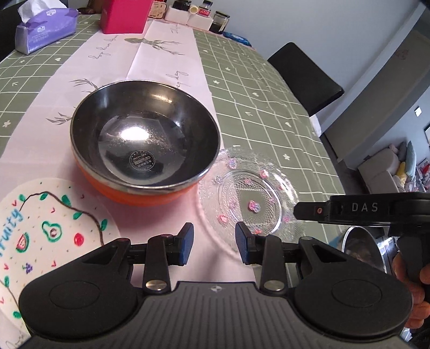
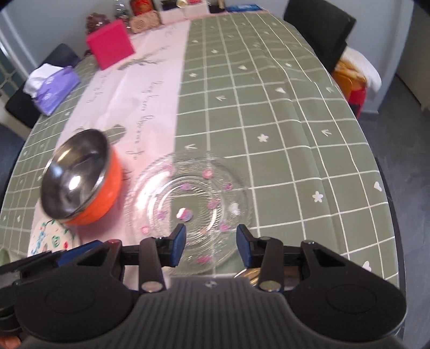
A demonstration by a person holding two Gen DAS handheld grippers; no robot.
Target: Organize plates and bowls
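An orange bowl (image 1: 145, 150) with a steel inside stands on the pink runner; it also shows in the right wrist view (image 2: 83, 185). A clear glass plate (image 1: 250, 198) with pink flowers lies to its right, and also shows in the right wrist view (image 2: 188, 212). A white plate (image 1: 40, 236) painted with fruit lies to the bowl's near left and shows in the right wrist view too (image 2: 51, 236). My left gripper (image 1: 214, 243) is open and empty above the runner, near the glass plate's left edge. My right gripper (image 2: 211, 243) is open and empty over the glass plate's near rim.
A steel bowl (image 1: 362, 249) sits partly hidden under the right gripper at the near right. A purple tissue pack (image 1: 45, 29), a pink box (image 1: 125, 16) and jars (image 1: 199, 13) stand at the table's far end. A black chair (image 1: 303, 77) stands at the right.
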